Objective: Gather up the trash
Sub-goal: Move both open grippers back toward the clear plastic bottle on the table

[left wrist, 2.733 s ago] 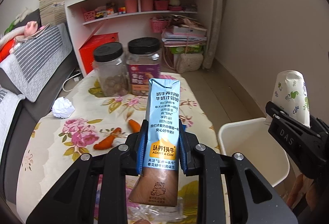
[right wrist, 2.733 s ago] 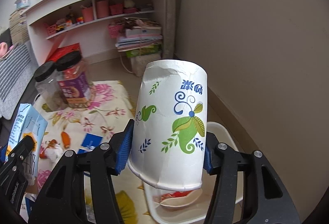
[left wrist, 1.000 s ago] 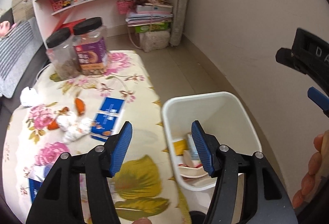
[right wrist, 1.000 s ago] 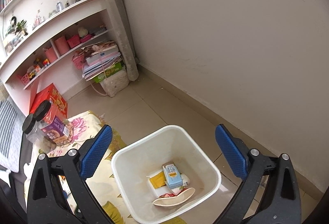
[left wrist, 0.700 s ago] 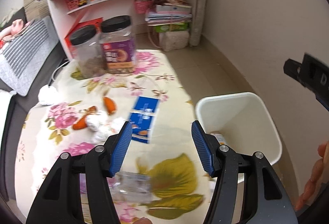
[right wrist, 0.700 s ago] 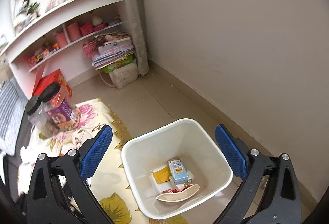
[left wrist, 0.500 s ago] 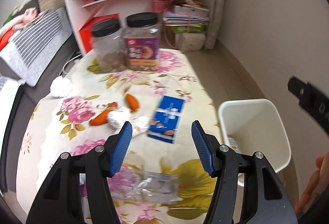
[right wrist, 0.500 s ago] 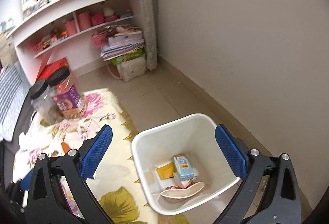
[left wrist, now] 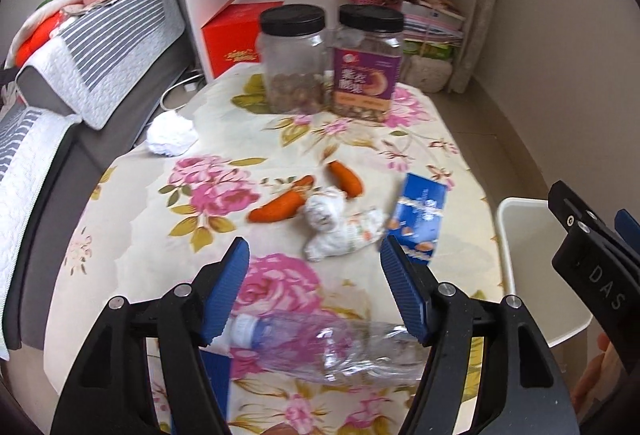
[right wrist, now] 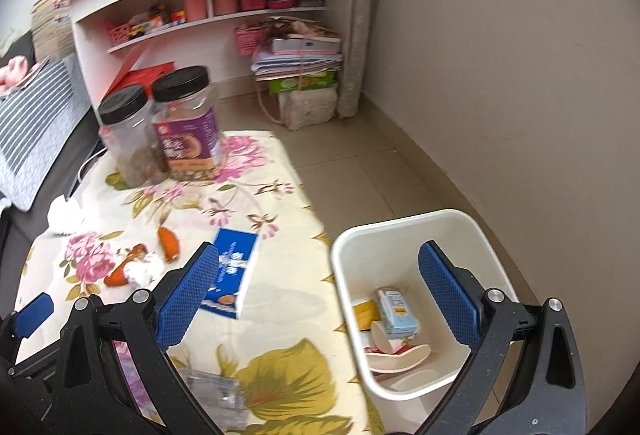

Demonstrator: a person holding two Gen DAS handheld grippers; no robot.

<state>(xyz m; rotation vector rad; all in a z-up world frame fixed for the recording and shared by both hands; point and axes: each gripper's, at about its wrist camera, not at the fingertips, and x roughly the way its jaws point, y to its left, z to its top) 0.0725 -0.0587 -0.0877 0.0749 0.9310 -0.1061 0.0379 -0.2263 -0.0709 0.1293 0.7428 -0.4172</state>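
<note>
We judged the job partly done: the white bin [right wrist: 416, 231] on the floor already held a small milk carton [right wrist: 397, 313], a yellow scrap and a crushed paper cup [right wrist: 396, 355], while much was left on the floral table [left wrist: 132, 219]. Our left tool [left wrist: 314, 289] carried nothing, its jaws opening above a crushed clear bottle [left wrist: 336, 345] lying at six o'clock of its view. The right tool [right wrist: 318, 291] was spread wide and empty, straddling the gap between table and bin. Still to collect were two wadded tissues [left wrist: 332, 223] at mid-table, a blue packet [left wrist: 420, 221] near the three o'clock edge, and a white paper ball [left wrist: 170, 133] at ten o'clock by the sofa side; whether the orange pieces [left wrist: 280, 205] counted as trash we could not tell. Two lidded jars [left wrist: 332, 63] blocked twelve o'clock. The bin stood just beside the table's right edge, with bare floor beyond it, so the crossing looked open.
</note>
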